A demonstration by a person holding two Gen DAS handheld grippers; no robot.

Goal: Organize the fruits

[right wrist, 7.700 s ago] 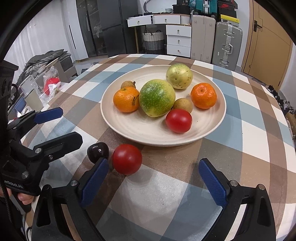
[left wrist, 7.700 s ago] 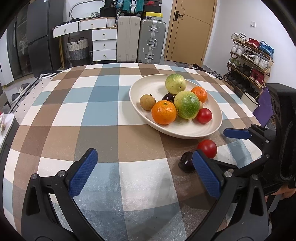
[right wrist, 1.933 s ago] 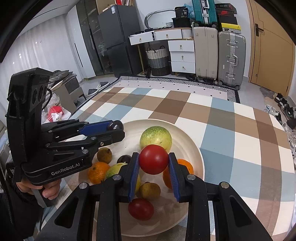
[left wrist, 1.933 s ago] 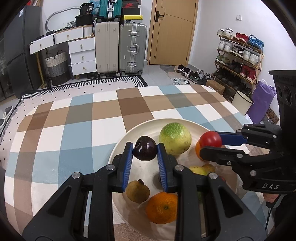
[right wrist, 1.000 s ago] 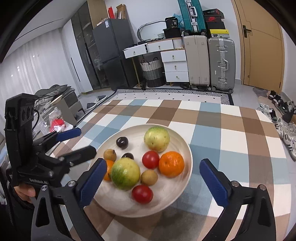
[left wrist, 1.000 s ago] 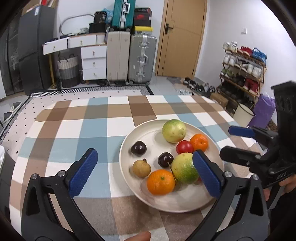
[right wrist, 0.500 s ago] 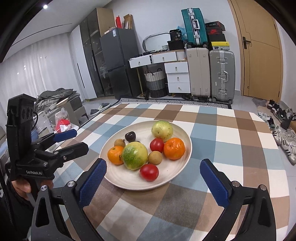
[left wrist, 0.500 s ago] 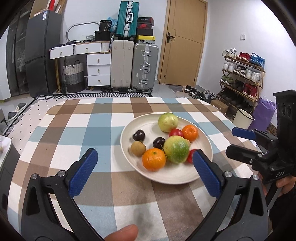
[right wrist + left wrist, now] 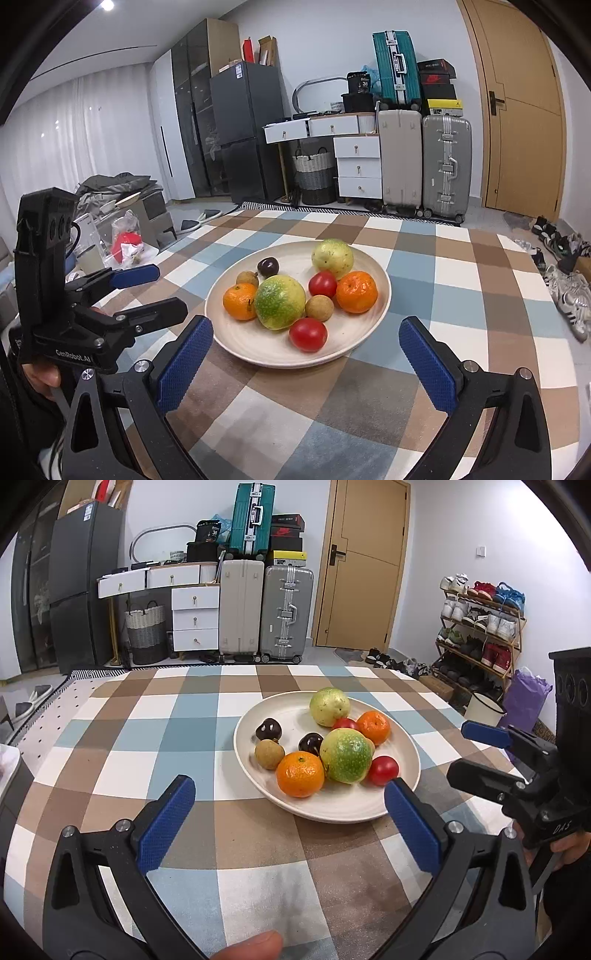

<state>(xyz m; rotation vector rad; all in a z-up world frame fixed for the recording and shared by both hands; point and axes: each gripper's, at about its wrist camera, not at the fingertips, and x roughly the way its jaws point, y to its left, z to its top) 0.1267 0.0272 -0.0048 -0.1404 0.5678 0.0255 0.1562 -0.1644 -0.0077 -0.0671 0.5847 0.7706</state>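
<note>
Ahead of both hand-held grippers, on the checked tabletop (image 9: pixel 192 734), stands the plate (image 9: pixel 402 790) with all the fruit in it. The left hand-held gripper (image 9: pixel 290 821) is spread wide and grasps nothing; the plate lies just beyond and somewhat right of its fingertips, whose right pad (image 9: pixel 412 830) overlaps the plate's near rim in the left wrist view. The right hand-held gripper (image 9: pixel 306 365) is likewise released and empty, with the plate straight ahead between its two fingers and its near rim close to the pads.

Nearest the left hand-held gripper sit an orange (image 9: pixel 300 774), a big green fruit (image 9: pixel 345 755) and a tomato (image 9: pixel 383 770). Behind them lie a brown longan (image 9: pixel 269 753), two dark plums (image 9: pixel 269 729) (image 9: pixel 310 743), a second tomato (image 9: pixel 345 724), a second orange (image 9: pixel 373 727) and a pale green fruit (image 9: pixel 329 711) at the far rim. From the right hand-held gripper the closest piece is the tomato (image 9: pixel 308 334), with another longan (image 9: pixel 319 307) just behind it.

Each hand-held gripper shows in the other's view, off to the side of the plate: the right one (image 9: pixel 476 753) on the right, the left one (image 9: pixel 155 291) on the left.
</note>
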